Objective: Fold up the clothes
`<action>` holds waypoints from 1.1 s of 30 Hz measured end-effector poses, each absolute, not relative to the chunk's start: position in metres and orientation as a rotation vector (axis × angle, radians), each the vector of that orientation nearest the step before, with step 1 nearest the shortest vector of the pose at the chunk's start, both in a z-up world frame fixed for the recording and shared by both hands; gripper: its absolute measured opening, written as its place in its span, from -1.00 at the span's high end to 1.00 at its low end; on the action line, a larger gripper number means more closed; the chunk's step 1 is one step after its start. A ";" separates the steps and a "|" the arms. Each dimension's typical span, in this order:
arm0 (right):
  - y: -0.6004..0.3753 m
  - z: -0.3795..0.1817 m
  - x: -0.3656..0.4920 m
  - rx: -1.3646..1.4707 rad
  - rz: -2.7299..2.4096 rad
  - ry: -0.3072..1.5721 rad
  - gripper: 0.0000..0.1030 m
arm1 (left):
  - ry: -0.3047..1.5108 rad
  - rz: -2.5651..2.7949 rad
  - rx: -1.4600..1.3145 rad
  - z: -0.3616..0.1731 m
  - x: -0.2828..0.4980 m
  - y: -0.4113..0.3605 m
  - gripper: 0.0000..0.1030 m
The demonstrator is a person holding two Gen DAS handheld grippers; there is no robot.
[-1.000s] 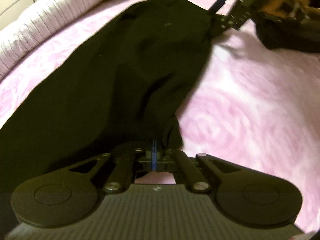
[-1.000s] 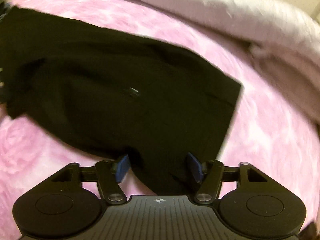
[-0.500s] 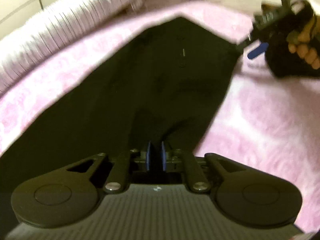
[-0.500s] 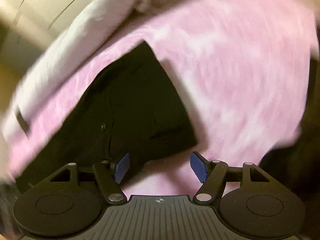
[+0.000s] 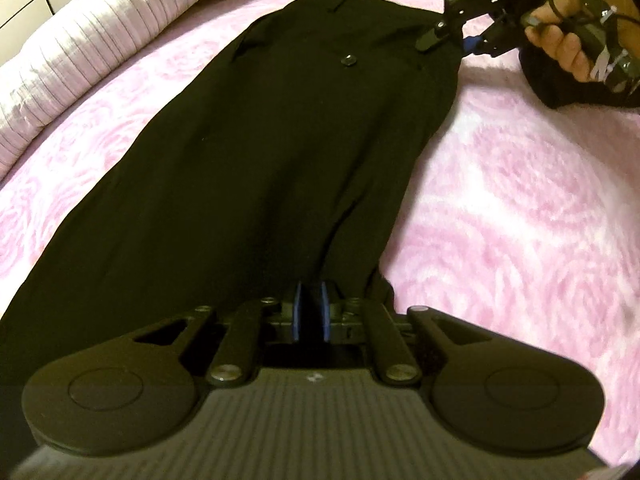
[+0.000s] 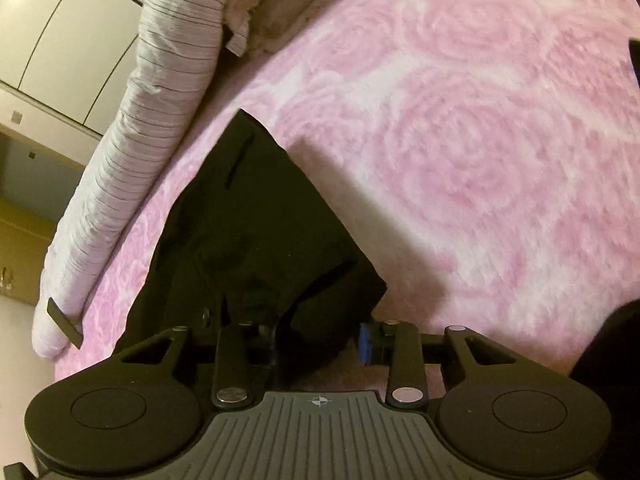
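Observation:
Black trousers (image 5: 288, 152) lie stretched out on a pink rose-patterned blanket (image 5: 520, 208), button side up. My left gripper (image 5: 311, 312) is shut on the near end of the trousers, with dark cloth pinched between its blue pads. At the far end a hand (image 5: 560, 44) holds my right gripper (image 5: 450, 42) at the waistband corner. In the right wrist view that corner of the trousers (image 6: 256, 240) lies between the fingers of the right gripper (image 6: 318, 340). Its jaws are closing. One blue pad (image 6: 364, 342) shows at the cloth's edge; the other is hidden under cloth.
A white striped pillow (image 5: 100, 40) (image 6: 160, 120) runs along the blanket's far left side. Another dark garment (image 5: 580, 92) lies at the far right, beside the hand. Pale wall panels (image 6: 60, 40) stand beyond the bed. The blanket (image 6: 480, 160) is bare to the right of the trousers.
The right gripper has rolled and swung round to the waistband corner, and its jaws have narrowed around the cloth. The left gripper has kept its hold on the trousers' near end.

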State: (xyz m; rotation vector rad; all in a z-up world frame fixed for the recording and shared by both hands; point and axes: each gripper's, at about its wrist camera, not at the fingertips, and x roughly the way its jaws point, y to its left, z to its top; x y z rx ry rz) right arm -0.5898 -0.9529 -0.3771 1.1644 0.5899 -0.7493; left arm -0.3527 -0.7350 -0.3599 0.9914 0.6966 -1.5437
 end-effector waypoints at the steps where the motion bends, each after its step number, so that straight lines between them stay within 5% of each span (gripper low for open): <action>1: -0.950 -0.374 -0.590 1.142 -0.767 0.610 0.10 | 0.703 -1.530 1.008 -0.359 -0.351 -0.729 0.84; 4: -0.935 -0.361 -0.592 1.042 -0.829 0.675 -0.21 | 0.724 -1.464 1.054 -0.359 -0.340 -0.718 0.74; 19: -0.733 -0.291 -0.495 0.711 -0.901 0.795 -0.23 | 0.709 -1.401 0.985 -0.340 -0.204 -0.541 0.60; 26: -0.619 -0.286 -0.370 0.637 -0.719 0.891 -0.23 | 0.656 -1.308 1.078 -0.311 -0.109 -0.444 0.32; 33: -0.533 -0.286 -0.250 0.475 -0.395 0.872 -0.23 | 0.504 -1.154 1.338 -0.286 -0.046 -0.373 -0.24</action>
